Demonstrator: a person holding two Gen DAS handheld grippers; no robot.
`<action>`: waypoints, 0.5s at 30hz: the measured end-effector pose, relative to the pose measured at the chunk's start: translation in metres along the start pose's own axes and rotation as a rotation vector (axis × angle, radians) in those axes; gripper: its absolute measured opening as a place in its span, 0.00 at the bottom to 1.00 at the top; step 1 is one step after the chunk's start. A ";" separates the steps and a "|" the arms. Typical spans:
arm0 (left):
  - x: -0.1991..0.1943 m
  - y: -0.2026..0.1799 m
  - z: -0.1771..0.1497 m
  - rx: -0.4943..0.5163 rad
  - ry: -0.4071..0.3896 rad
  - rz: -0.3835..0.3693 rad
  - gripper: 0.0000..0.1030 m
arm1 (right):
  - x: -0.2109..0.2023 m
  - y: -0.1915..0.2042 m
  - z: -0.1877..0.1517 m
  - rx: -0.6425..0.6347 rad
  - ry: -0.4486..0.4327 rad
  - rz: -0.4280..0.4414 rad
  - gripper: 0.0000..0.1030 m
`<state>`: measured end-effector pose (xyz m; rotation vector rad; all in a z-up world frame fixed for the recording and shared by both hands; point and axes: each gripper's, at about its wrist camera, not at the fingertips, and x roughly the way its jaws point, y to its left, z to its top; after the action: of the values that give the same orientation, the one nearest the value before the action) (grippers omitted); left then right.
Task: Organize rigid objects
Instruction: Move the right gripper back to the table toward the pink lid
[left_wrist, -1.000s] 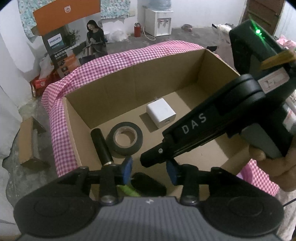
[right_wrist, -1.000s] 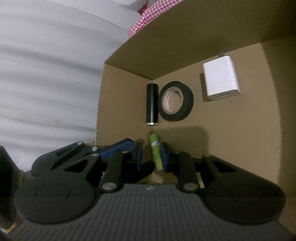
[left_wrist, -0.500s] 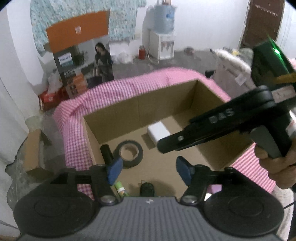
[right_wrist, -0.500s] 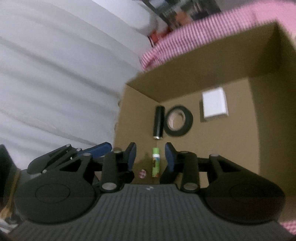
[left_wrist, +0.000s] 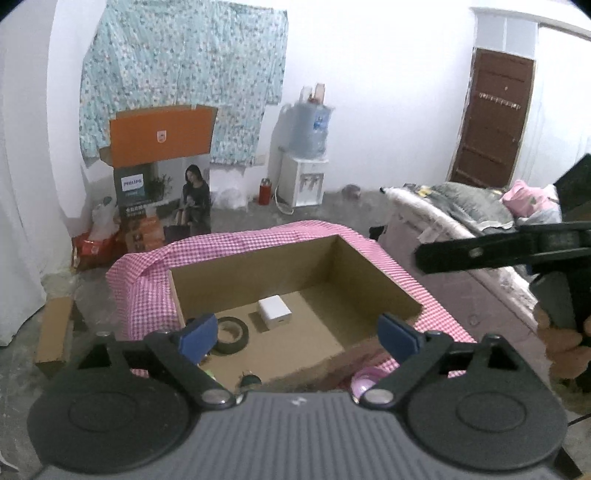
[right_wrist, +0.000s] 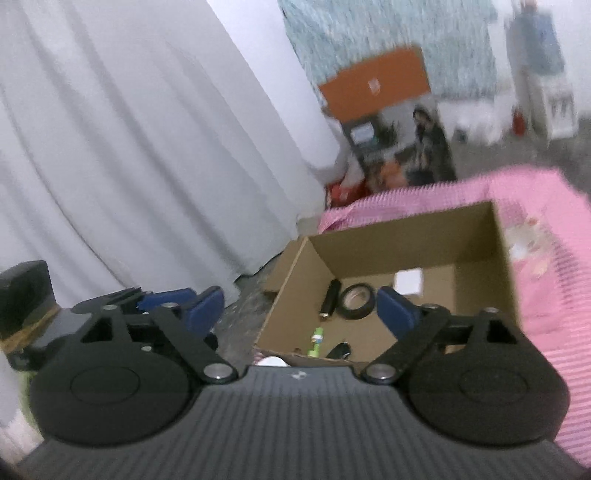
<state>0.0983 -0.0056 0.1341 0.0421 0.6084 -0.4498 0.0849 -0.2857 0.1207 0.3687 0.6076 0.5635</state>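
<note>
We hold our left gripper (left_wrist: 297, 334) and right gripper (right_wrist: 300, 308) spread wide, both empty; between the fingers lies the cardboard box (left_wrist: 369, 273); inside, near to far, what looks like a green tube (right_wrist: 317, 341), tape roll (left_wrist: 232, 334), white charger (left_wrist: 274, 316).

A: What did the rig look like?
B: Both the left gripper (left_wrist: 297, 334) and right gripper (right_wrist: 297, 308) were black, with ribbed grey bodies, blue fingers (left_wrist: 397, 336) and silver screws.
</note>
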 end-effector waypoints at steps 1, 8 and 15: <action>-0.004 -0.002 -0.007 -0.009 -0.012 0.010 0.92 | -0.012 0.004 -0.006 -0.026 -0.020 -0.019 0.99; -0.005 -0.004 -0.057 -0.174 0.040 -0.046 0.98 | -0.057 0.020 -0.044 -0.195 -0.066 -0.239 0.99; 0.008 -0.007 -0.105 -0.341 0.070 -0.070 1.00 | -0.065 0.022 -0.085 -0.283 -0.016 -0.383 0.99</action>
<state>0.0437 0.0028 0.0437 -0.2902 0.7500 -0.4088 -0.0212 -0.2936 0.0940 -0.0128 0.5561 0.2712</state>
